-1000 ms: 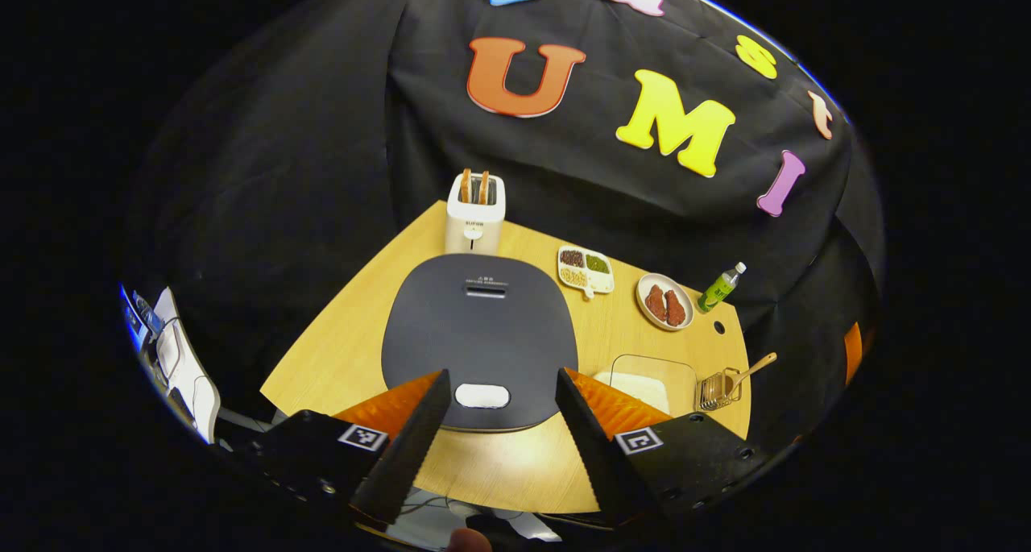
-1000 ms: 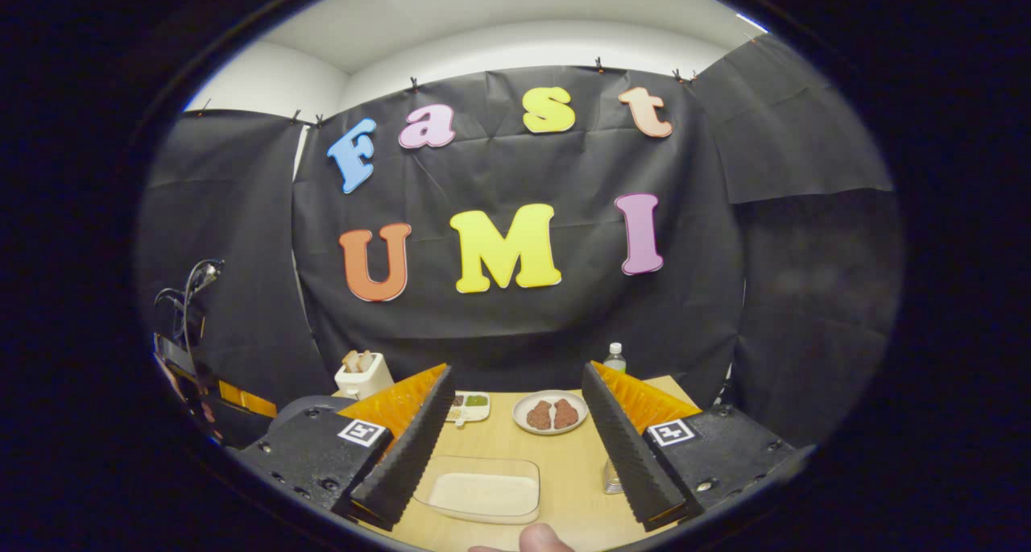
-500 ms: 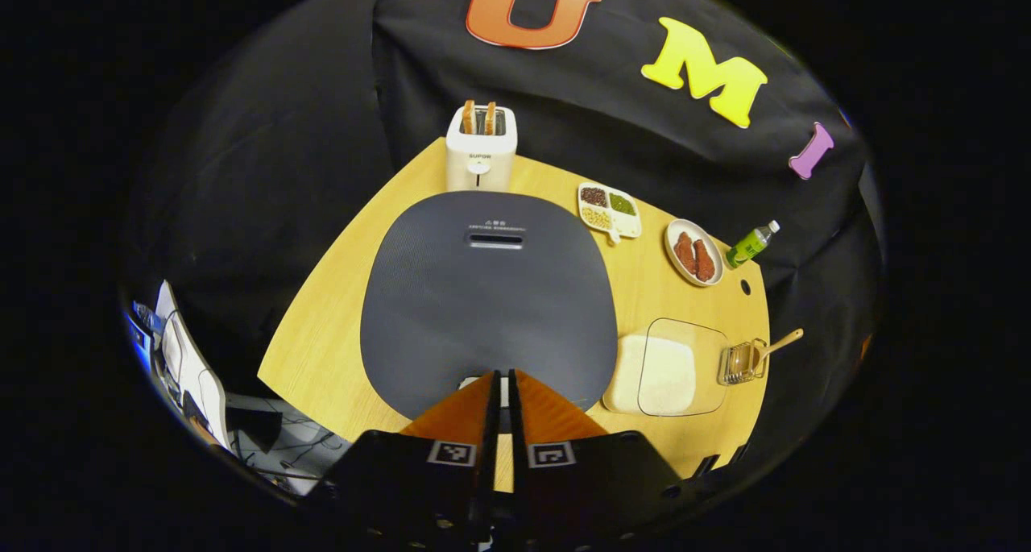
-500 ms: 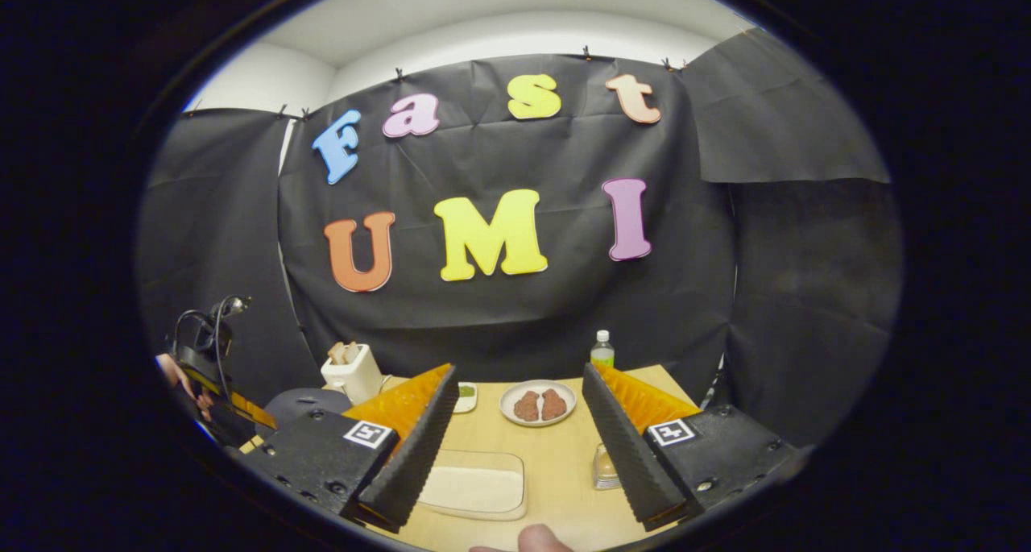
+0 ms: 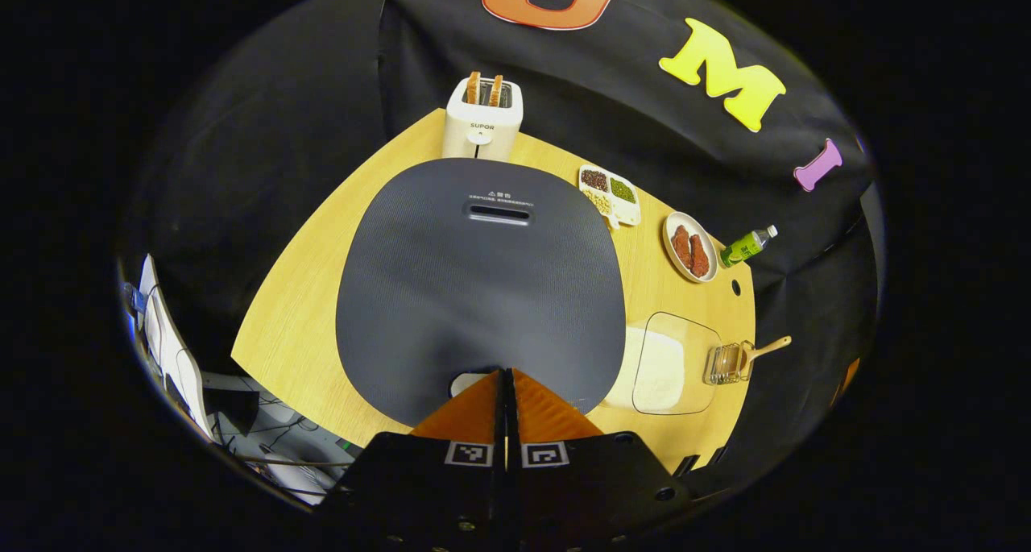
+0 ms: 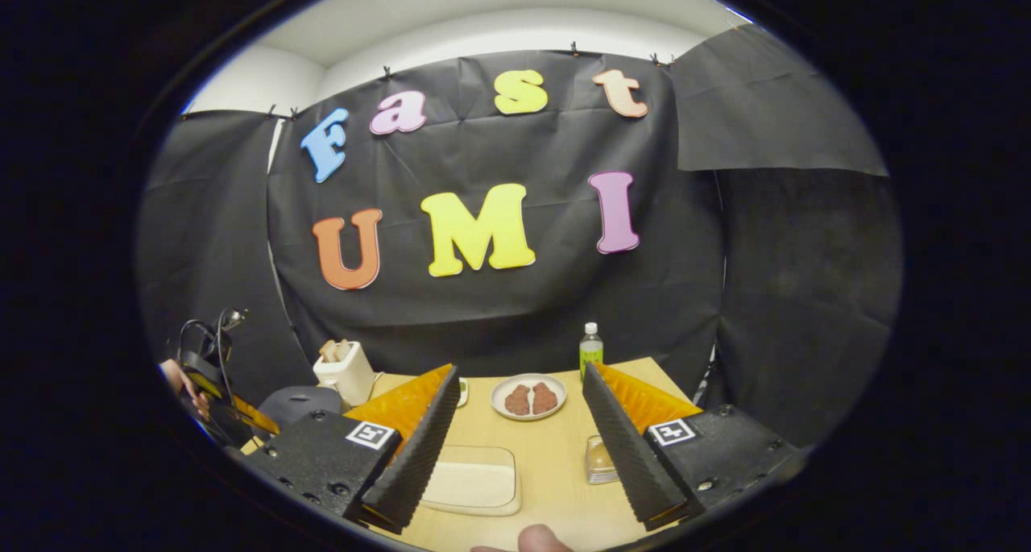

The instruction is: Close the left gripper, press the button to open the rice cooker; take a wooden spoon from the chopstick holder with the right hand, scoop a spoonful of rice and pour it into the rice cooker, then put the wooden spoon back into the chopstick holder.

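**Left tool on the cooker button**

The left tool (image 5: 506, 375), fingers pressed together, has its tips at the white button (image 5: 463, 383) on the rice cooker (image 5: 481, 278), whose lid is down. The right tool (image 6: 519, 411) hangs spread apart above the desk (image 6: 556, 471). Farther right, the wooden spoon (image 5: 765, 349) stands in the chopstick holder (image 5: 723, 364).

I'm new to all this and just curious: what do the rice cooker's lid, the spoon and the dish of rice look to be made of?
The rice cooker's lid looks like matte dark grey plastic, with a fine dotted texture and no glare. The spoon seems to be wood: pale tan, dull finish. The rice dish looks like clear glass or plastic; the table shows through its rim, so I can't say which.
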Demonstrator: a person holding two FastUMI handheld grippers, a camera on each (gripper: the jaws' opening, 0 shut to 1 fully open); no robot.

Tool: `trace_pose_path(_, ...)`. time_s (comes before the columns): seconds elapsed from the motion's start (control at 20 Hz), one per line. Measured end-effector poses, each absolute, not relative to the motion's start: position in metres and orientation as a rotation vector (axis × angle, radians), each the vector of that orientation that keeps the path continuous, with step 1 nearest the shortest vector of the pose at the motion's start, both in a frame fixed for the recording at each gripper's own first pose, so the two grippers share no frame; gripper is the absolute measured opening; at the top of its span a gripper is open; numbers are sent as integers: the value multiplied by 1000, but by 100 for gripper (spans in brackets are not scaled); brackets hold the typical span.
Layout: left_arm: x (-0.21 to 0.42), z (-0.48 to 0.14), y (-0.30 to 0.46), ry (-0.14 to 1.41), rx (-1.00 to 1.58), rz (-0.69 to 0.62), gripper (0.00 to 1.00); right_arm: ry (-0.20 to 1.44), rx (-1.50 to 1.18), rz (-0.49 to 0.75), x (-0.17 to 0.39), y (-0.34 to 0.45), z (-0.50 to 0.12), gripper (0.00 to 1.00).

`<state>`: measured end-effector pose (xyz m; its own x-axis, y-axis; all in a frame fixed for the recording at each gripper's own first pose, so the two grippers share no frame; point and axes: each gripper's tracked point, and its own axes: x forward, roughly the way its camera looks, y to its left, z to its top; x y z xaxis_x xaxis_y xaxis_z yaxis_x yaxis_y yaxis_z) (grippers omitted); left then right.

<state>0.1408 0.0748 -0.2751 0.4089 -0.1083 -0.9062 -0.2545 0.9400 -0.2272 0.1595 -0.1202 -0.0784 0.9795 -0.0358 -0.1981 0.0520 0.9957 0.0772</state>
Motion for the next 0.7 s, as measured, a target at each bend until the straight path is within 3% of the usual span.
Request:
trace_pose_path(0.05,140,-278,73,1161,-357,91,0,198,81,-44,159,-119,-78,95)
trace_pose_path(0.7,138,-282,72,1120,-485,100,0,192,66,-19,153,-104,-69,99)
